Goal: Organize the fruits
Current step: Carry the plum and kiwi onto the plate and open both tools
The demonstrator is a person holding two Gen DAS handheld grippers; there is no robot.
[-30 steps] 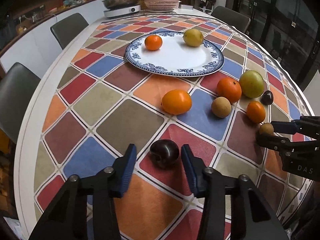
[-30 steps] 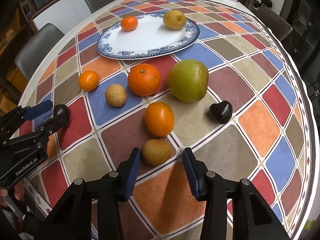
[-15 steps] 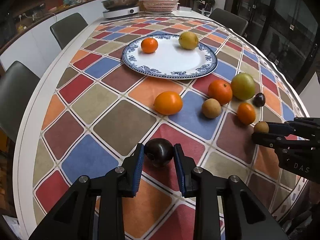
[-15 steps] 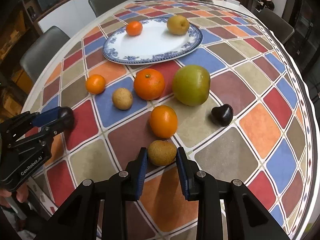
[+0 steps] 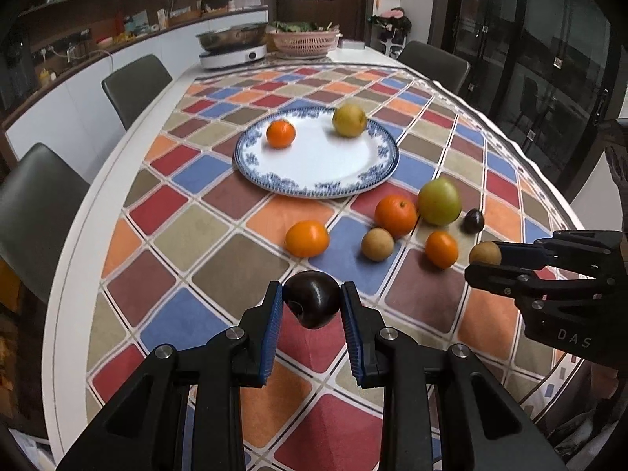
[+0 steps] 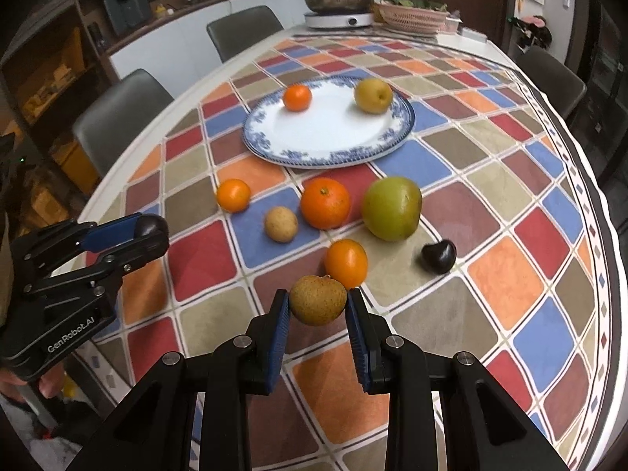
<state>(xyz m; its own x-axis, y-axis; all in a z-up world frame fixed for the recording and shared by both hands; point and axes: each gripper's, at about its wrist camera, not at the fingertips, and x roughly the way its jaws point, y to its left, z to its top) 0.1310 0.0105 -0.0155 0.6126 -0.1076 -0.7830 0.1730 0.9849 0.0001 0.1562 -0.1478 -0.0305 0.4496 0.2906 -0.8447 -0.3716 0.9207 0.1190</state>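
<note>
My left gripper (image 5: 312,300) is shut on a dark plum (image 5: 313,298) and holds it above the checkered tablecloth. My right gripper (image 6: 318,306) is shut on a small brown fruit (image 6: 318,300), also lifted; it shows in the left wrist view (image 5: 485,253). The blue-rimmed white plate (image 5: 314,188) holds a small orange (image 5: 280,133) and a yellow pear (image 5: 349,119). On the cloth lie an orange (image 6: 325,203), a green apple (image 6: 391,209), a second dark plum (image 6: 439,256), a brown fruit (image 6: 281,224) and two small oranges (image 6: 233,195) (image 6: 346,263).
Grey chairs (image 5: 135,86) stand along the left side and one (image 5: 433,62) at the far right. A cooker with a metal pan (image 5: 231,45) and a pink basket (image 5: 304,41) sit at the table's far end. The table edge curves close on the right (image 6: 588,212).
Both grippers closed on their fruits, the left on the dark plum and the right on the brown fruit, and lifted them off the cloth.
</note>
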